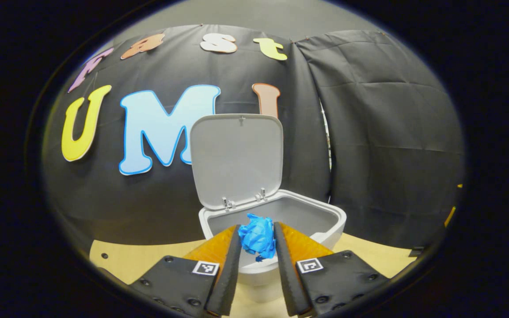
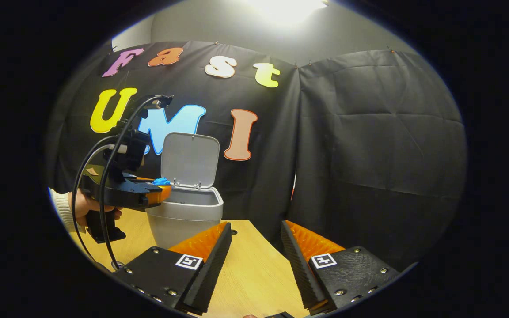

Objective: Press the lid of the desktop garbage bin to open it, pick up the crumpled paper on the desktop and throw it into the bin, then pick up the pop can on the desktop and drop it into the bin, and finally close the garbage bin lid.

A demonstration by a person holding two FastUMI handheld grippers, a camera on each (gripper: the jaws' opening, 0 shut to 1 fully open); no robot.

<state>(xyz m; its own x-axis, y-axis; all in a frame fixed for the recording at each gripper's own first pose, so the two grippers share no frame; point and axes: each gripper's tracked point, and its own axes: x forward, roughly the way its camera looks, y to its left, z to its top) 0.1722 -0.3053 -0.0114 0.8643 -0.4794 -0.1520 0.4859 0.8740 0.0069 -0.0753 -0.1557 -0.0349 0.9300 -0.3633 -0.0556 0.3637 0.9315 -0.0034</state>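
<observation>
**Paper held over the open bin**

The left gripper [image 1: 257, 240] is clamped on one crinkled blue crumpled paper [image 1: 258, 236], held above the rounded grey plastic bin [image 1: 325, 229], whose one smooth lid [image 1: 237, 159] stands upright at 12 o'clock. The right gripper [image 2: 254, 251] hangs apart over the wood-grain table [image 2: 250, 274], the bin at its 10 o'clock.

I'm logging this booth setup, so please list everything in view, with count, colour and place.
Bin: one, light grey, on the table by the back wall.
Lid: one, light grey, standing open, hinged at the bin's rear.
Crumpled paper: one, blue, pinched over the bin's opening.
Table: one, pale wood.
Cloth wall: black, behind the table.
Cables: black, looping from the left tool.
Left tongs: shut on the paper.
Right tongs: open, above the table.
Hand: one, holding the left tool's grip.
</observation>
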